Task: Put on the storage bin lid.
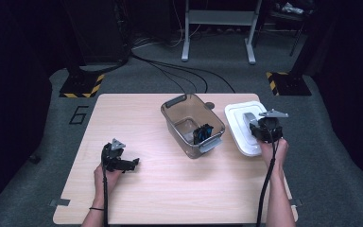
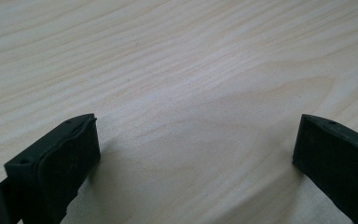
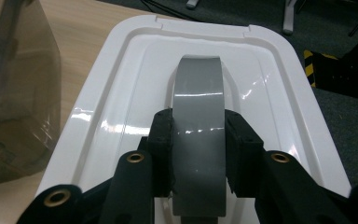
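A grey roll of tape (image 3: 199, 135) stands on edge over the white box lid (image 3: 135, 84), and my right gripper (image 3: 199, 149) is shut on its two sides. From above, the right gripper (image 1: 259, 126) sits over that lid (image 1: 240, 118) at the table's right. My left gripper (image 1: 131, 164) rests low at the table's left front, jaws wide apart. In the left gripper view only bare wood lies between its fingers (image 2: 60, 158). A smoky clear plastic bin (image 1: 170, 113) stands at the table's middle with a black and blue object (image 1: 202, 133) inside.
The light wooden table (image 1: 170, 189) has open room across its front and left. The bin's wall (image 3: 14, 93) stands close to the left of the lid. Beyond the table lie floor cables (image 1: 179, 71), a grey stand (image 1: 217, 28) and striped bases (image 1: 82, 87).
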{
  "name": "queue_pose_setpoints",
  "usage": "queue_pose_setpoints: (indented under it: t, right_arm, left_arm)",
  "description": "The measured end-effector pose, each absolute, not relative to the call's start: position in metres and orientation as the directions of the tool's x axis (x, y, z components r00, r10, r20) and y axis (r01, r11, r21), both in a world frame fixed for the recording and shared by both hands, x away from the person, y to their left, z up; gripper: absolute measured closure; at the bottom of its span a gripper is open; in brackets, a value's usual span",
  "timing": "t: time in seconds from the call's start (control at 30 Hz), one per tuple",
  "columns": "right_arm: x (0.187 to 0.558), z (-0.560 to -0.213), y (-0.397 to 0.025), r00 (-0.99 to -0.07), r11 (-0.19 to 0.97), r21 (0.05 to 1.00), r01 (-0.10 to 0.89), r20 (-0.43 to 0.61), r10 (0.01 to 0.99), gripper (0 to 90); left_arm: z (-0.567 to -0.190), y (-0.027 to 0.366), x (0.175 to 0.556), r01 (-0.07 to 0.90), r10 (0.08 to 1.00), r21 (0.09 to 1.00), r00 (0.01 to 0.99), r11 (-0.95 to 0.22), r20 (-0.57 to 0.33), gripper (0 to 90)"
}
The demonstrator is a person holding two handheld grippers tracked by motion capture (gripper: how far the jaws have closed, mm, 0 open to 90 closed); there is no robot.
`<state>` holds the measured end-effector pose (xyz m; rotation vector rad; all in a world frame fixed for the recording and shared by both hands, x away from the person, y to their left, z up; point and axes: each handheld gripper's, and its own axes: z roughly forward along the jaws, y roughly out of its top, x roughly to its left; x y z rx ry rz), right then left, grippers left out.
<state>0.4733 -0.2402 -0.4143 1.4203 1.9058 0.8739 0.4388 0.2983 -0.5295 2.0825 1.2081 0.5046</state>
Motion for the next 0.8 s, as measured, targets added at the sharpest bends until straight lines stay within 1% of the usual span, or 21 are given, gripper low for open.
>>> queue_pose_setpoints:
  t: [0.43,0.8]
  right_arm:
    - [0.468,-0.367,-0.229,-0.283,0.25,0.807,0.535,-0.107,0.953,66.8]
    - [0.468,-0.338,-0.216,-0.32,0.256,0.819,0.513,-0.093,0.943,66.8]
  left_arm:
    - [-0.529,0.298,0.439,0.609,0.868,0.712,0.497,-0.349,0.0,0.5]
    - [-0.529,0.298,0.439,0.609,0.868,0.712,0.497,-0.349,-0.001,0.5]
